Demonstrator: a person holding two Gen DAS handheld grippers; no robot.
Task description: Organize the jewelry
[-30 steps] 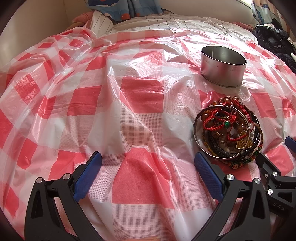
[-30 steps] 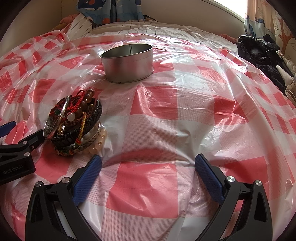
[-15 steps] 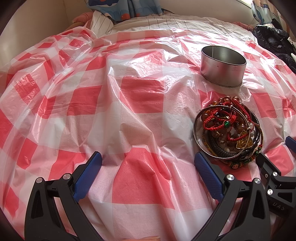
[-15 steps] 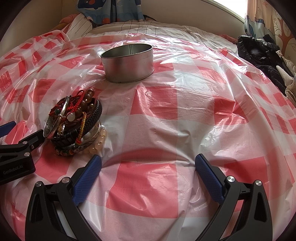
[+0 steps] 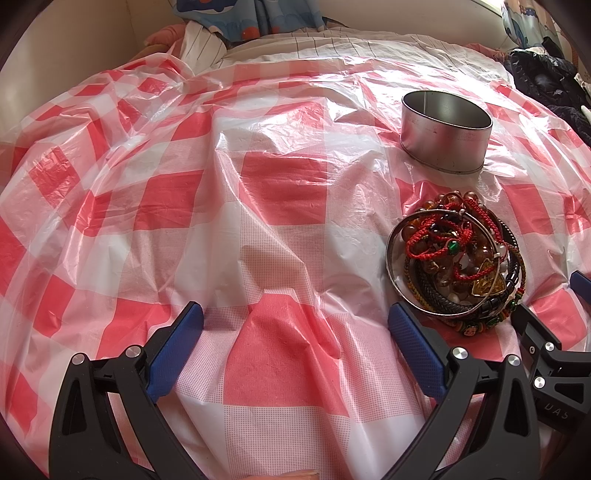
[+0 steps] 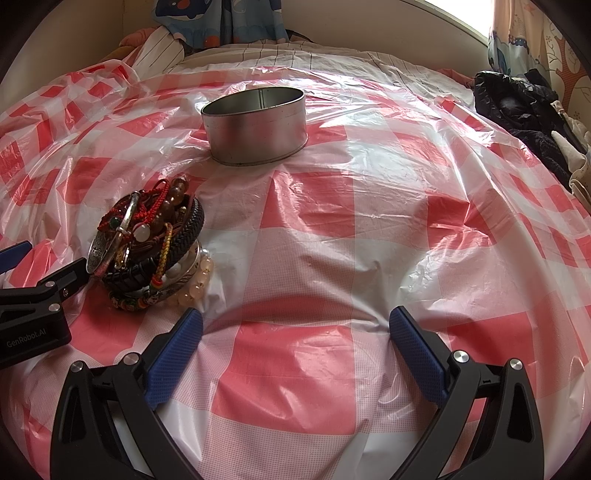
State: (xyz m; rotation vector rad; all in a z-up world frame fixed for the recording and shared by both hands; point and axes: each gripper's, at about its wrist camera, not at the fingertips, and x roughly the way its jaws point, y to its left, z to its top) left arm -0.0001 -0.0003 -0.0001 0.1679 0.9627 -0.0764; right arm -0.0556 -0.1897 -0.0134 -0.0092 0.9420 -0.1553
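Observation:
A pile of bracelets [image 5: 456,258], red cords, beads, black braided bands and a silver bangle, lies on the red-and-white checked plastic sheet [image 5: 258,206]. It also shows in the right wrist view [image 6: 151,247]. An empty oval metal tin [image 5: 445,134] stands behind the pile, also in the right wrist view [image 6: 256,123]. My left gripper [image 5: 295,325] is open and empty, just left of the pile. My right gripper [image 6: 295,326] is open and empty, just right of the pile.
The sheet covers a soft bed with wrinkles. Dark clothing [image 6: 524,118] lies at the far right edge. A striped pillow and blue patterned fabric [image 5: 251,22] lie at the back. Each gripper's fingers show in the other view beside the pile.

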